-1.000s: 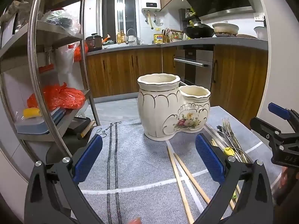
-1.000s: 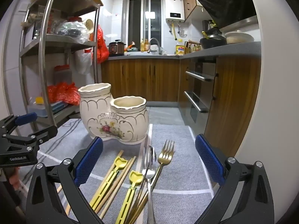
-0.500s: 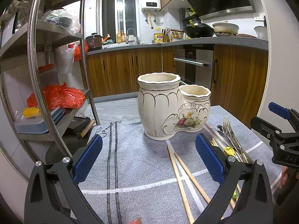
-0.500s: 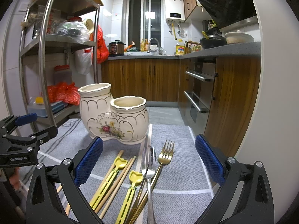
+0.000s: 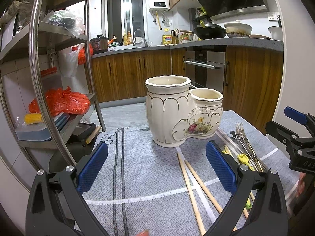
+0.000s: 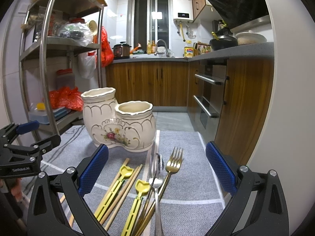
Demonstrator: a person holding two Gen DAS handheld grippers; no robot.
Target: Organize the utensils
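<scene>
- Left wrist view: cream two-pot ceramic holder (image 5: 183, 114) standing upright on the grey cloth (image 5: 141, 169) of the surface, at 12 o'clock from the left gripper (image 5: 157, 164); taller pot to the left, shorter pot joined at its right; no utensil rising above either rim, insides not visible.
- Left gripper spread wide, blue pads apart, nothing between them.
- Two wooden chopsticks (image 5: 195, 184) flat on the cloth at 5 o'clock of the holder, crossing near their far ends.
- Forks (image 5: 243, 137) and yellow plastic utensils (image 5: 243, 158) lying at 4 o'clock of the holder, partly hidden behind the right-hand finger.
- Right gripper (image 5: 295, 135) at the frame's 3 o'clock edge.
- Right wrist view: same holder (image 6: 120, 122) at 11 o'clock from the right gripper (image 6: 157, 164); both pot mouths bare of any protruding handle.
- Right gripper spread wide, gripping nothing.
- Gold fork (image 6: 173, 163), a silver fork (image 6: 155, 179), two yellow utensils (image 6: 140, 188) and chopsticks (image 6: 126, 186) loose on the cloth (image 6: 187, 184) between the fingers, at 6 o'clock of the holder.
- Against one second ago: no real change in either view; holder, utensils and both grippers as before.
</scene>
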